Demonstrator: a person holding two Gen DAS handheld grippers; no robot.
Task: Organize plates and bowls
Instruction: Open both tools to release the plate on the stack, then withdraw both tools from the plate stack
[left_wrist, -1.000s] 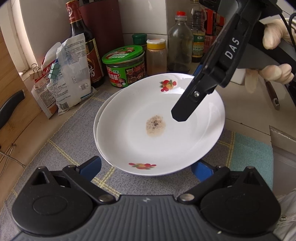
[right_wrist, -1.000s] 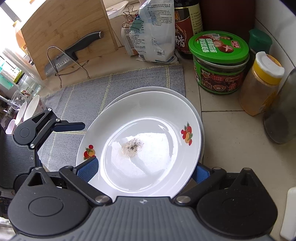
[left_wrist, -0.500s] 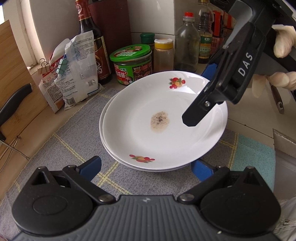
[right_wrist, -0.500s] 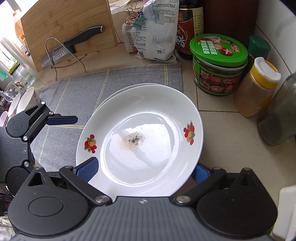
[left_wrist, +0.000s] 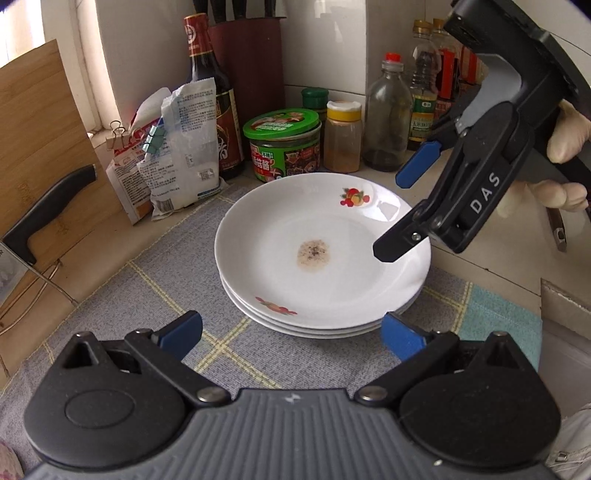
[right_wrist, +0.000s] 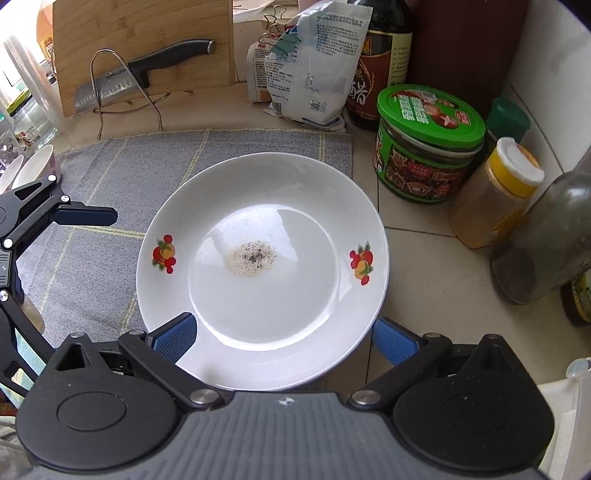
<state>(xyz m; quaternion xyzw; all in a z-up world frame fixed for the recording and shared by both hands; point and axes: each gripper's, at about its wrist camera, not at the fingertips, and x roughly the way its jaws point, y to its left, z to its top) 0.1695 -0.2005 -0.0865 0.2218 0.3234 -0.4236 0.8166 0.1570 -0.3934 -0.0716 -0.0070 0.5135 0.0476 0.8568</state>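
White plates (left_wrist: 321, 254) are stacked on a grey woven mat (left_wrist: 147, 295), three rims being countable in the left wrist view; the top plate (right_wrist: 262, 266) bears fruit prints and a speckled brown smear (right_wrist: 253, 258) at its centre; the left gripper (left_wrist: 291, 332) is held with fingers spread wide, just short of the stack's near edge; the right gripper (right_wrist: 282, 336) is likewise spread, its blue pads (right_wrist: 173, 338) seemingly flanking the rim without touching it; a green-lidded jar (right_wrist: 428, 147) stands near.
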